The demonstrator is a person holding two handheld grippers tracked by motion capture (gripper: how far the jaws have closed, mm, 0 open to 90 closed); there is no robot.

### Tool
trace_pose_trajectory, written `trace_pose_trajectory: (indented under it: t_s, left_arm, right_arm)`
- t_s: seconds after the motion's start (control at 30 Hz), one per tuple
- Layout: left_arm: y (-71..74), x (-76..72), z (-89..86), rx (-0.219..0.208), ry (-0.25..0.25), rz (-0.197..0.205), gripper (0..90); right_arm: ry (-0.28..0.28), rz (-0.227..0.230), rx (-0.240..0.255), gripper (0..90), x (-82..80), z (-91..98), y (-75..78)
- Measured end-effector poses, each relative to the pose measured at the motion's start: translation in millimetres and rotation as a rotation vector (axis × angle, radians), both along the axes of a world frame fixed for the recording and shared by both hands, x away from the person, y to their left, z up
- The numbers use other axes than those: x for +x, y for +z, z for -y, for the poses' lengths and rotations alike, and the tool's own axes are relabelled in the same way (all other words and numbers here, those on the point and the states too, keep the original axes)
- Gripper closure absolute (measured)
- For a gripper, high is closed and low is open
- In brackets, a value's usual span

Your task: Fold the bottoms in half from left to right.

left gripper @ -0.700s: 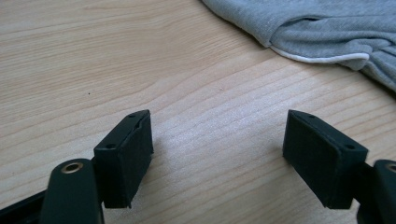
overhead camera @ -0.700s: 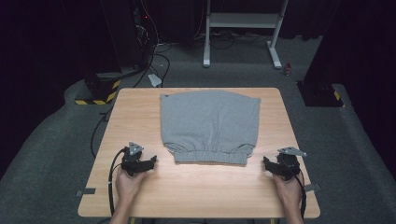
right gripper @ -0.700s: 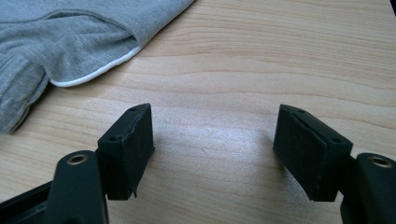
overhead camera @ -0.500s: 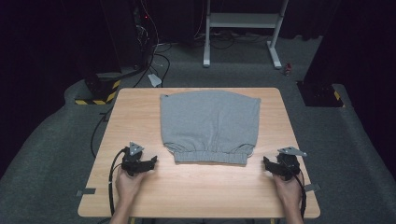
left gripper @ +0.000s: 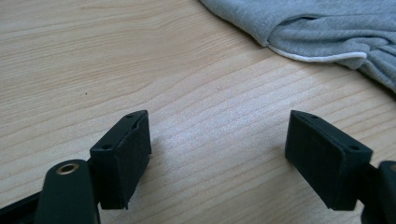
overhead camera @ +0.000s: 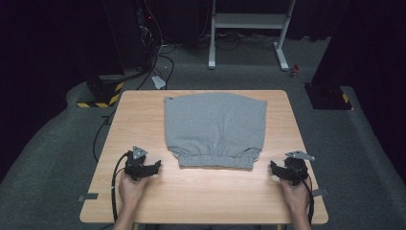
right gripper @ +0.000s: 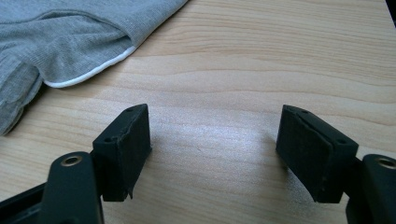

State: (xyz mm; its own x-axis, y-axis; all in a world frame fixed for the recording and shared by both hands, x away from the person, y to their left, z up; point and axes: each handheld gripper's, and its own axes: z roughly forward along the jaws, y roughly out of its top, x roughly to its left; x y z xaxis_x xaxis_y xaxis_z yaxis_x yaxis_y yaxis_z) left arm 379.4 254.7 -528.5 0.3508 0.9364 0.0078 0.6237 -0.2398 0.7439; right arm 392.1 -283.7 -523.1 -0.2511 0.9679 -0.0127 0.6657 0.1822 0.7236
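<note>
Both the left claw [overhead camera: 154, 167] and right claw [overhead camera: 274, 168] gape empty beside the folded grey shorts [overhead camera: 214, 129]; a shallow pinch could snag only the top layer, undoing the fold.

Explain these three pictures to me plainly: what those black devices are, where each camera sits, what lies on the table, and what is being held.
A person sits at a wooden table holding a hand-operated two-jaw gripper in each hand: the left gripper and the right gripper. The high view comes from a fixed camera above, looking down. The other two pictures come from cameras riding on each gripper, looking along its black jaws. A folded grey garment with an elastic waistband lies flat mid-table; its corners show in both gripper views. Both grippers rest on the bare wood beside it, jaws wide open, holding nothing.
</note>
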Motion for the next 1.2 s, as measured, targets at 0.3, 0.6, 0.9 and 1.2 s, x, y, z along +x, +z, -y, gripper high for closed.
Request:
trace_pose_trajectory:
  t_s: [0.3,0.6,0.9,1.2]
  left_arm:
    - [0.1,-0.1,0.0,0.0,0.0,-0.001,22.6]
    - [0.2,-2.7,0.1,-0.001,0.031,-0.008,20.3]
    - [0.1,-2.9,1.4,-0.005,0.048,-0.006,20.9]
    - [4.7,-2.4,6.1,0.008,0.061,-0.028,23.5]
  right_arm:
    - [-0.01,-0.005,0.003,24.6,-0.4,0.4,0.1]
    - [-0.031,-0.007,0.005,23.8,-1.3,4.2,0.1]
    - [-0.025,-0.005,-0.002,24.5,-1.9,4.2,0.4]
    - [-0.027,0.007,0.018,39.3,-5.2,6.1,2.8]
